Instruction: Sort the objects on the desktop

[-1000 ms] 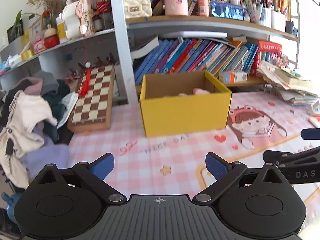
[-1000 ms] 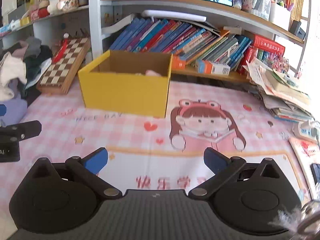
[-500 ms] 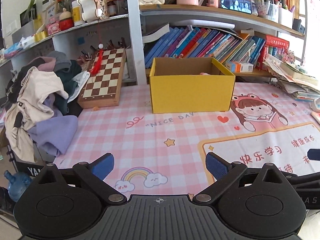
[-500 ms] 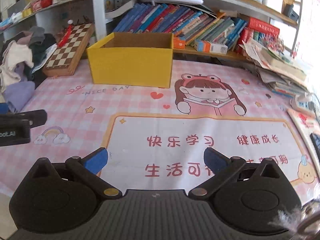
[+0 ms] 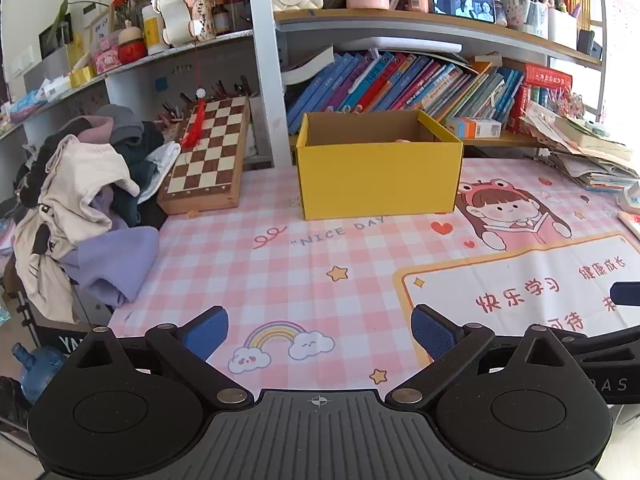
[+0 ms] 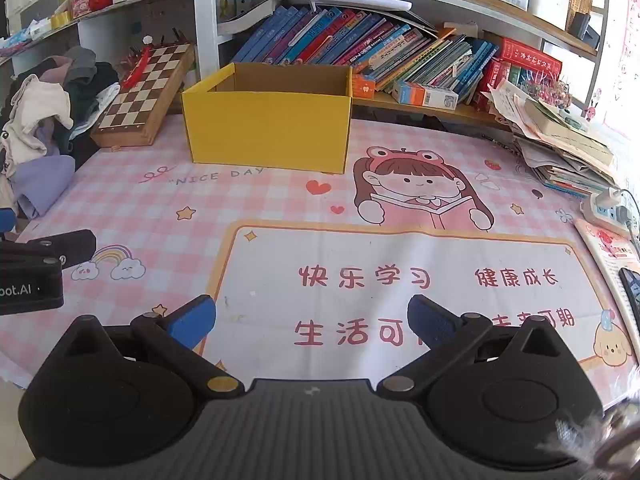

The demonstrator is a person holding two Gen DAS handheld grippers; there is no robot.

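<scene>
A yellow cardboard box [image 5: 378, 178] stands open at the back of the pink checked desk mat [image 5: 280, 272]; it also shows in the right wrist view [image 6: 268, 136]. A pinkish object barely shows above its rim in the left wrist view. My left gripper [image 5: 320, 330] is open and empty, low over the mat's front edge, far from the box. My right gripper [image 6: 312, 320] is open and empty over the white panel of the mat [image 6: 400, 280]. Each gripper shows at the edge of the other's view.
A folded chessboard [image 5: 208, 156] leans left of the box. A pile of clothes [image 5: 80, 200] lies at the far left. Books fill the shelf [image 6: 360, 48] behind. A stack of papers [image 6: 560, 140], a power strip [image 6: 608, 212] and a phone [image 6: 632, 292] lie at the right.
Both grippers have drawn back from the yellow box toward the front of the desk. The box now looks smaller and farther. Both stay open.
</scene>
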